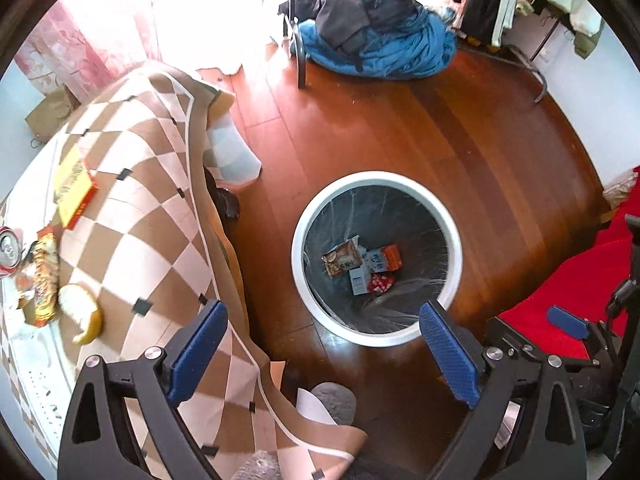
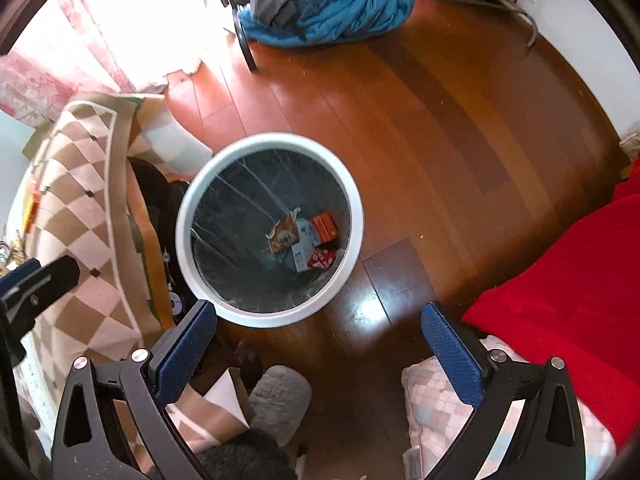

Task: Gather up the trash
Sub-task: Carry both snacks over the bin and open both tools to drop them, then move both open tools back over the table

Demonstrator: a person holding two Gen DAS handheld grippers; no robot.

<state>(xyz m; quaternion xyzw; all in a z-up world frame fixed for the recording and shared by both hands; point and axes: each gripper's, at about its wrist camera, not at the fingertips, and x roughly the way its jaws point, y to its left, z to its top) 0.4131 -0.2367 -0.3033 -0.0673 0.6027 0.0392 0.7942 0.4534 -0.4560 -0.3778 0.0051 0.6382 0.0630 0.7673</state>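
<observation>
A white-rimmed trash bin (image 1: 448,216) (image 2: 188,200) with a dark liner stands on the wood floor, holding several wrappers (image 1: 360,264) (image 2: 304,240). My left gripper (image 1: 324,332) hovers open and empty above the bin's near rim. My right gripper (image 2: 320,332) is open too, nothing between its fingers, just right of the bin. On the checkered table at left lie a yellow and red box (image 1: 74,188), a snack wrapper (image 1: 42,280), a drink can (image 1: 10,252) and a banana peel (image 1: 82,314). The right gripper's blue pad (image 1: 568,322) shows in the left wrist view.
The checkered tablecloth (image 1: 152,208) hangs off the table edge beside the bin. A red blanket (image 2: 560,280) covers the right side. A pile of blue and dark clothes (image 1: 372,40) sits by a chair leg at the back. Grey slippers (image 2: 280,400) are near the bottom.
</observation>
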